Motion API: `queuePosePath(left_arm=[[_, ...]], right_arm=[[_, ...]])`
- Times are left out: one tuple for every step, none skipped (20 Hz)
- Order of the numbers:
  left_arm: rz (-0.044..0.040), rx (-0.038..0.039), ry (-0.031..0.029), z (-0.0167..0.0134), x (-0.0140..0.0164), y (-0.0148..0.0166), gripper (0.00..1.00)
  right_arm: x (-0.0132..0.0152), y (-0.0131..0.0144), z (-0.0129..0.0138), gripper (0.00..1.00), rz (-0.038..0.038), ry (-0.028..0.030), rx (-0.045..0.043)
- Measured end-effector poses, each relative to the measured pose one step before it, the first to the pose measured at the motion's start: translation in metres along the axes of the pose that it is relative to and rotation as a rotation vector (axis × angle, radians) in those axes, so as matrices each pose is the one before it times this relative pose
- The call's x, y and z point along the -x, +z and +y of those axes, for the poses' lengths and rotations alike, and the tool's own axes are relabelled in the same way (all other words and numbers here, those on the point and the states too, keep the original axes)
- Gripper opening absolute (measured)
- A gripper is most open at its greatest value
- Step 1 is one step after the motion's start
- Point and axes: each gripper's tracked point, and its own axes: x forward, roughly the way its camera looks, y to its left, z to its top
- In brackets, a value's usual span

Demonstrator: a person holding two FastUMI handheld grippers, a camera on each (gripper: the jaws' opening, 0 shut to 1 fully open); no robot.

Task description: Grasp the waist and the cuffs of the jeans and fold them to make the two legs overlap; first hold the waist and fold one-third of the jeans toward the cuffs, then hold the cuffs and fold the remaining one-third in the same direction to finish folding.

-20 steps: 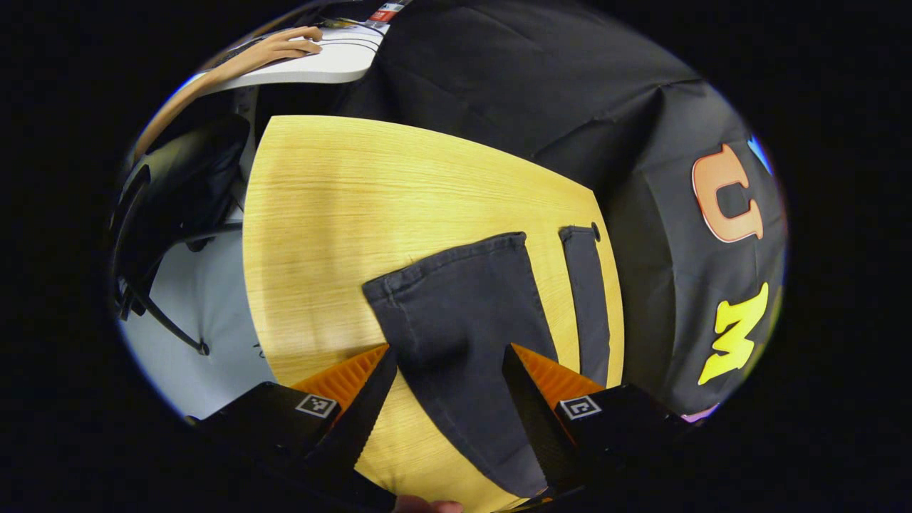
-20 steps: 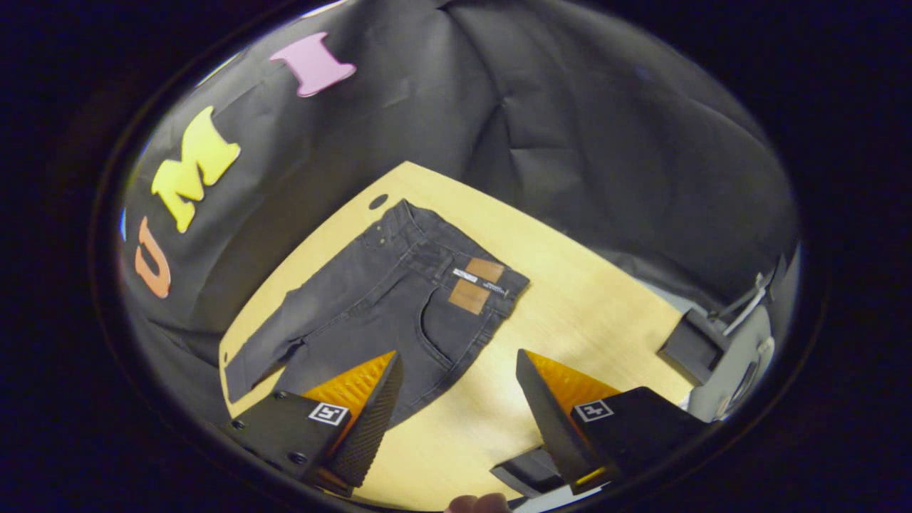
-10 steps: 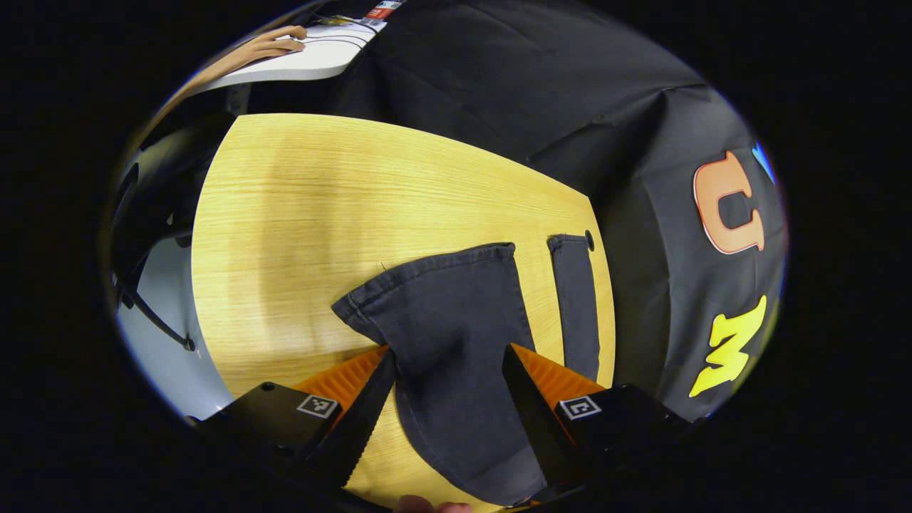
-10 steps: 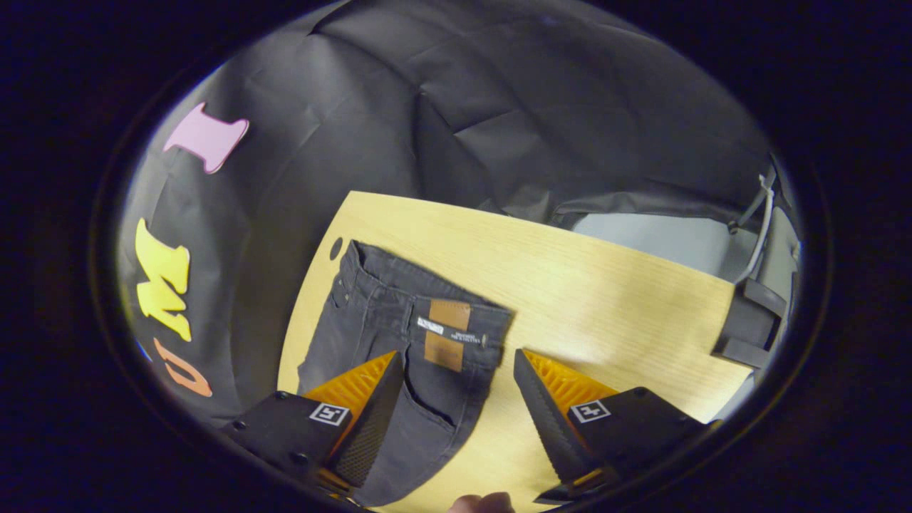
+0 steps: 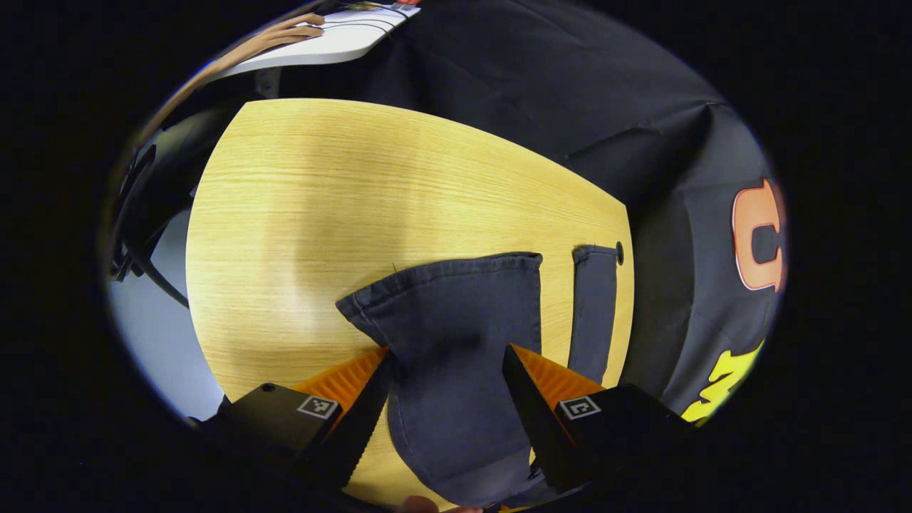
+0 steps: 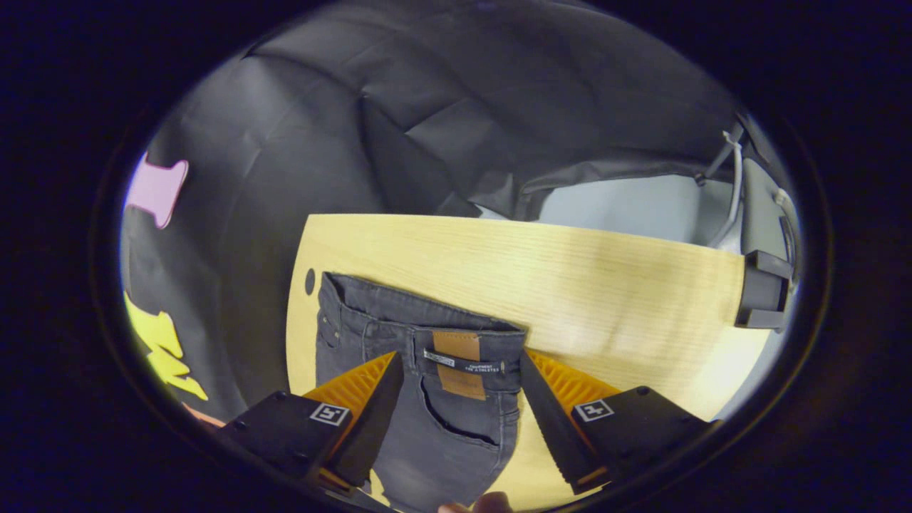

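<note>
Dark grey jeans lie flat on a light wooden table (image 5: pixel 320 206). In the left gripper view, the near leg's cuff (image 5: pixel 449 285) spreads wide with its left corner curled, and the far leg's cuff (image 5: pixel 595 285) lies at the table's right edge. My left gripper (image 5: pixel 447 370) is open, its fingers straddling the near leg just above the cloth. In the right gripper view, the waistband (image 6: pixel 420 320) with its tan patch (image 6: pixel 456 345) faces me. My right gripper (image 6: pixel 462 377) is open, its fingers on either side of the waist's near corner.
Black cloth walls close in behind the table in both views. A white desk (image 5: pixel 335 46) with a person's arm (image 5: pixel 263 43) on it stands at the far left. A black box (image 6: pixel 762 296) sits past the table's right end, with grey floor (image 6: pixel 627 214) beyond.
The right gripper has swung round and closed in over the waistband, which now lies between its fingers. The left gripper has shifted a little along the near leg toward its cuff.
</note>
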Motion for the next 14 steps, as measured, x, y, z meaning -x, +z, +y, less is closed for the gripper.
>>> queuePosePath(left_arm=[[0.00891, 0.00575, 0.01852, -0.00129, -0.00172, 0.00076, 1.00], [0.00750, 0.00443, 0.02368, -0.00065, -0.00148, 0.00036, 0.95], [0.00293, 0.01130, 0.01940, -0.00122, -0.00142, 0.00107, 0.95], [0.01349, 0.02059, 0.01952, -0.00242, -0.00319, -0.00124, 0.93], [0.00353, 0.00791, 0.02186, -0.00152, -0.00227, 0.00041, 0.91], [0.00860, -0.00183, 0.01236, -0.00321, -0.00184, -0.00076, 0.85], [0.00923, -0.01290, 0.01997, -0.00164, -0.00340, -0.00006, 0.83], [0.00471, -0.01498, 0.01471, -0.00159, -0.00193, 0.00004, 0.78], [0.00683, -0.01219, 0.00318, -0.00255, -0.00254, -0.00071, 0.76], [0.00461, -0.00821, -0.01721, -0.00464, -0.00297, -0.00109, 0.73], [0.01810, 0.00070, -0.03111, -0.00523, -0.00315, -0.00459, 0.70], [0.00873, 0.01756, -0.02827, -0.00535, -0.00162, -0.00269, 0.52], [0.01100, 0.02429, -0.01869, -0.00236, -0.00204, -0.00282, 0.52], [0.00007, 0.02212, -0.02037, -0.00374, -0.00044, -0.00001, 0.33]], right_arm=[[-0.00147, 0.00043, -0.00175, 0.92, 0.00173, -0.02339, 0.00894], [0.00004, 0.00061, -0.00326, 0.89, 0.00329, -0.03464, 0.01534], [-0.00262, 0.00070, -0.00392, 0.85, 0.00188, -0.04159, 0.01161], [-0.00162, -0.00130, -0.00083, 0.80, 0.00748, -0.02365, -0.00067], [-0.00099, 0.00007, 0.00044, 0.74, 0.01086, -0.02277, -0.01556], [-0.00041, -0.00007, 0.00041, 0.65, 0.01213, -0.02009, -0.01584], [-0.00113, 0.00223, -0.00368, 0.65, 0.00804, -0.03717, -0.01640], [-0.00127, 0.00270, 0.00001, 0.64, 0.00069, -0.01395, -0.02135], [-0.00013, -0.00019, 0.00088, 0.60, 0.01345, -0.00919, -0.00371], [0.00225, 0.00229, -0.00416, 0.62, -0.00148, -0.01356, 0.02091], [-0.00288, -0.00715, -0.00473, 0.55, 0.00222, -0.00040, 0.00811], [0.00287, 0.00329, -0.00087, 0.43, -0.00363, 0.02108, 0.00154], [-0.00065, 0.00011, 0.00118, 0.42, 0.00651, 0.02277, -0.00148], [-0.00182, 0.00074, 0.00049, 0.37, -0.00777, 0.01956, -0.00550]])
